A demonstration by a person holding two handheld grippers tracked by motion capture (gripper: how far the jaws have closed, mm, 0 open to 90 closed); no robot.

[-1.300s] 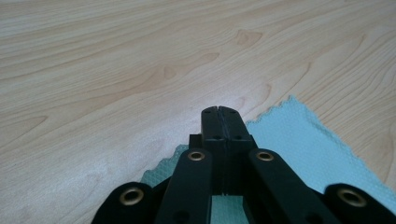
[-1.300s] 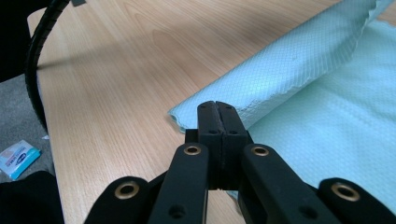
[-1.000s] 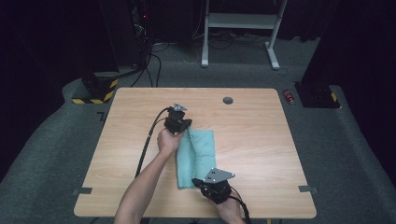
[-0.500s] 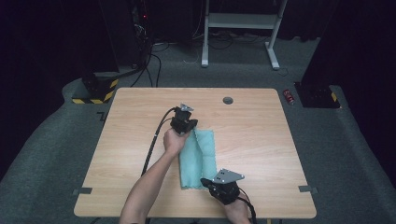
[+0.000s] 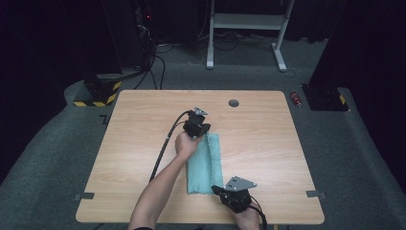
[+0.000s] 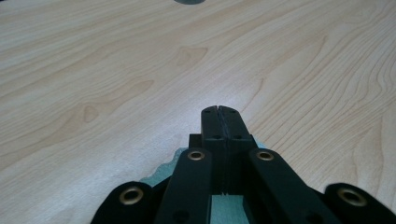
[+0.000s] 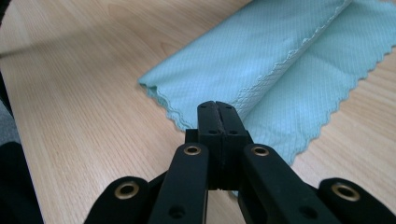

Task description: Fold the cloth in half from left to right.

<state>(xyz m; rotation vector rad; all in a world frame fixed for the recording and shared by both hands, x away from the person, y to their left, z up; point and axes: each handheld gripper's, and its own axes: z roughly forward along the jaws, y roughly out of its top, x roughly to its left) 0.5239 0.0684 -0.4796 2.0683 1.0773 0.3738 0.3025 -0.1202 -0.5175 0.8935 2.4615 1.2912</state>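
High view: we see the folded teal cloth (image 5: 205,163) lying lengthwise mid-worktop (image 5: 143,124), the left gripper (image 5: 197,125) at its far end, the right gripper (image 5: 233,195) at its near right corner, and a round grommet (image 5: 233,103) farther back.
Left gripper view: we see its jaws pressed together over the cloth's edge (image 6: 163,169); whether fabric is pinched, we cannot tell.
Right gripper view: we see the scalloped hem and the fold ridge of the cloth (image 7: 261,60); the jaws meet tight at the near corner, apparently on the hem.

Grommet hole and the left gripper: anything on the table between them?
Nothing: bare wood from the left gripper to the grommet hole, seen in the high view.
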